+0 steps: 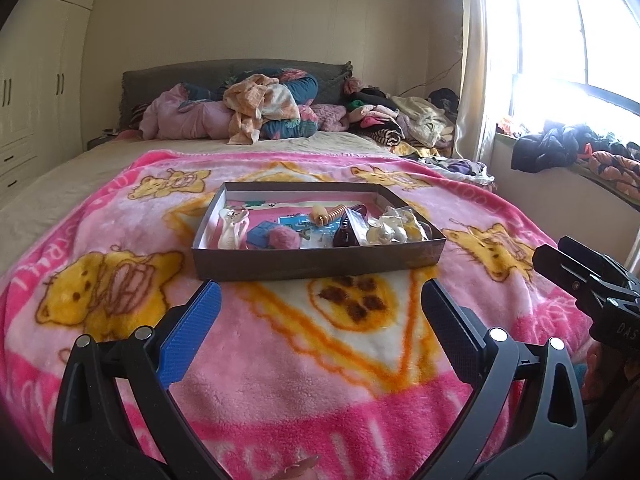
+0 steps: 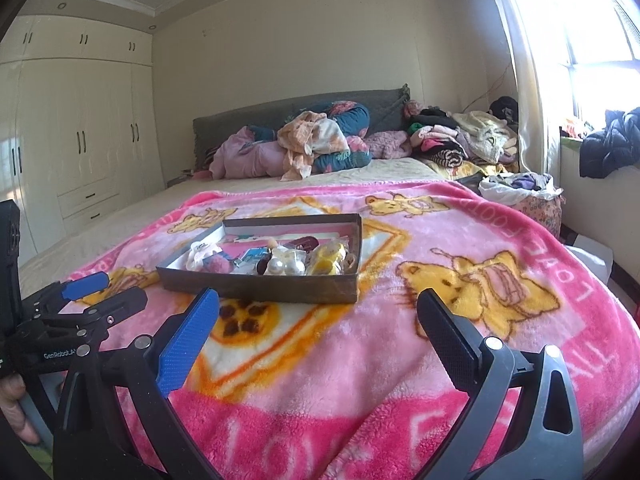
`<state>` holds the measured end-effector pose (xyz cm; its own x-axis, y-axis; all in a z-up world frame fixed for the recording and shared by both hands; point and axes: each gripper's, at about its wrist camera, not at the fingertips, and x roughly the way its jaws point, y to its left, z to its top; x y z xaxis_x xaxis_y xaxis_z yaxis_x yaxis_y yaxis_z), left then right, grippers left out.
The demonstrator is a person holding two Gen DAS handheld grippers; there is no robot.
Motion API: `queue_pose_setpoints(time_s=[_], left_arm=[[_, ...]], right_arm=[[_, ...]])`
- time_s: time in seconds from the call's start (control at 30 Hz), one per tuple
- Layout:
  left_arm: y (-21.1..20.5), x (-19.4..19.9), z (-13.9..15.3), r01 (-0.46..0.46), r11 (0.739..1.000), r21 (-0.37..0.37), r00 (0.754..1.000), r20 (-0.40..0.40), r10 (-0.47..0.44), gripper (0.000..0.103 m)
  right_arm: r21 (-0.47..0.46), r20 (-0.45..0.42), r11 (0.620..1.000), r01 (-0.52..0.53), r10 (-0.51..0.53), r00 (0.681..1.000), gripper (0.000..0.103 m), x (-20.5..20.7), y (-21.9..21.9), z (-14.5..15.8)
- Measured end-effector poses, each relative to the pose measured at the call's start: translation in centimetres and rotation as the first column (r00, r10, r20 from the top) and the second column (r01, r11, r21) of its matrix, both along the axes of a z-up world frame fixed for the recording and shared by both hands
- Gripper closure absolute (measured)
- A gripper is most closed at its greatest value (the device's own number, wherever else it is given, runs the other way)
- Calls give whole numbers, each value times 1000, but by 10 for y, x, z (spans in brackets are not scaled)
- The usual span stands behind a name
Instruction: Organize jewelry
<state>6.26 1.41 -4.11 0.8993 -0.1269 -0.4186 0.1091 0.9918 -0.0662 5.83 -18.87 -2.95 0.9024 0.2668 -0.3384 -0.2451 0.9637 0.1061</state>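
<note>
The shallow box [image 1: 316, 258] of jewelry [image 1: 394, 229] lies on the pink blanket [image 1: 280, 360] on the bed. The left gripper [image 1: 318, 320] hovers level at the box's 6 o'clock, released wide and empty. The right gripper [image 2: 318, 326], at about 5 o'clock, also gapes empty.

Box [image 1: 316, 258] on blanket [image 1: 280, 360] (jewelry [image 1: 394, 228] inside), pillows [image 1: 224, 116] behind.

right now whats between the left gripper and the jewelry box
Only bare pink blanket: the left gripper hovers open just short of the jewelry box, with a paw-print patch of the blanket in the gap. The left wrist view shows it best.
</note>
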Motion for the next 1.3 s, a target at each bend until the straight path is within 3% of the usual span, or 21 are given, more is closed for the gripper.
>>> queue_pose_setpoints(time_s=[0.47,1.3], left_arm=[[3,0,-1,-19,1000,-4,1000,-1,19,11],[4,0,-1,-21,1000,-3,1000,1,21,11]], right_arm=[[-44,5,999,-25,25,1000,6,0,10,-1],[-46,4,999,-23,23,1000,6,-1,10,-1]])
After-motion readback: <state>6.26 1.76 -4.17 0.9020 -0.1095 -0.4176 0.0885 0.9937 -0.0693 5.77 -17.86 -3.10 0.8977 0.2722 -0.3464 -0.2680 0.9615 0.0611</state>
